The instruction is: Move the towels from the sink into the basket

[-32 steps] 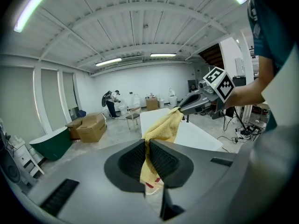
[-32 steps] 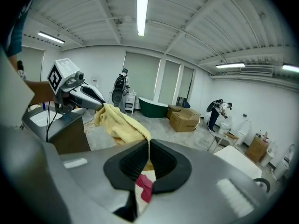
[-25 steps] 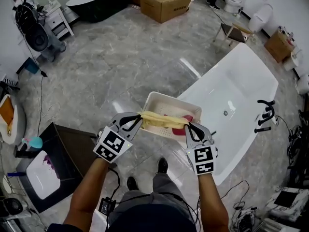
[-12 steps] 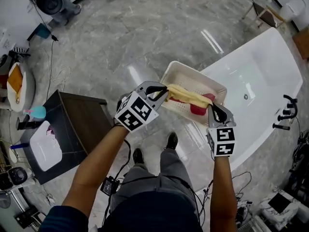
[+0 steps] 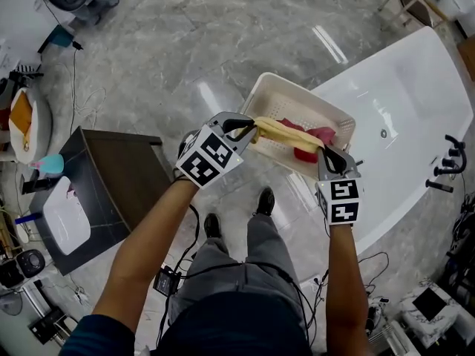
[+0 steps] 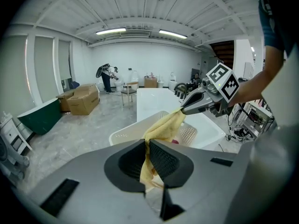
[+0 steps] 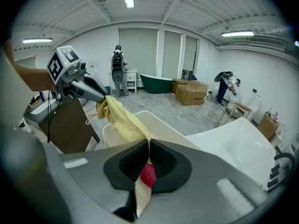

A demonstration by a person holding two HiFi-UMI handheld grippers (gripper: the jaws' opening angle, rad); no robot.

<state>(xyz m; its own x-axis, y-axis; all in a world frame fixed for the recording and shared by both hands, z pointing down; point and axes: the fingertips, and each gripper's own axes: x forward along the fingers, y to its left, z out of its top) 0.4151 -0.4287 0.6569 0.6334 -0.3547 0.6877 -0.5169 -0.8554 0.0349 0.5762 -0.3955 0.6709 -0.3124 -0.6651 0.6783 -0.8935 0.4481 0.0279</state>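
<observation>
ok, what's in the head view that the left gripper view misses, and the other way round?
Head view only: the dark cabinet with its white sink, and a pair of shoes. Left gripper view only: cardboard boxes, ceiling lights, a person far off. Both: the yellow towel stretched between left gripper and right gripper over the white basket, beside the bathtub.

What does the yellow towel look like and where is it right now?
The yellow towel is soft, crumpled cloth, bunched into a long rope shape. It is stretched between the two tongs: the left tongs pinch one end, the right tongs the other, where a red bit shows too. It hangs over the white basket, above a red towel lying inside; whether it touches that one, I cannot tell.
</observation>
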